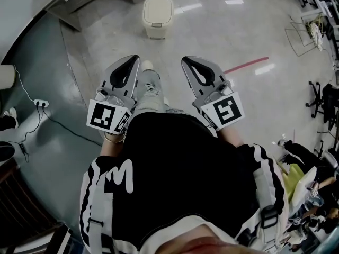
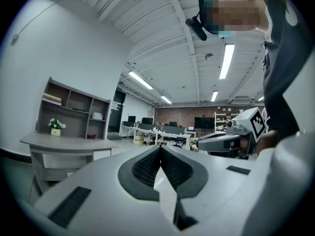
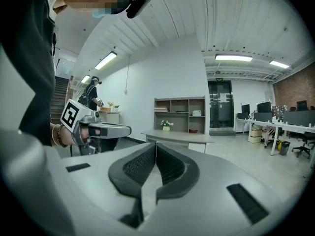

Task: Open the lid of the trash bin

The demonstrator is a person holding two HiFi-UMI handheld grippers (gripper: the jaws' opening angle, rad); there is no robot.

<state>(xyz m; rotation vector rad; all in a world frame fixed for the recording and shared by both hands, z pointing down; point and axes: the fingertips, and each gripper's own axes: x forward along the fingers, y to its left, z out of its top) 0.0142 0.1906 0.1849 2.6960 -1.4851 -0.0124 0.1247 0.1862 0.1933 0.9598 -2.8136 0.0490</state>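
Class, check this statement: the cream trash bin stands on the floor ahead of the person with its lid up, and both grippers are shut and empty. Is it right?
No. The head view shows the lid of the trash bin down, not up. The rest holds: it stands on the floor ahead, and the left gripper and right gripper are shut and empty.

Left claw (image 1: 131, 61), right claw (image 1: 187, 62): jaws together, empty, side by side.

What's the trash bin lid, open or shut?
Shut. In the head view the lid lies flat on the trash bin, no gap showing.
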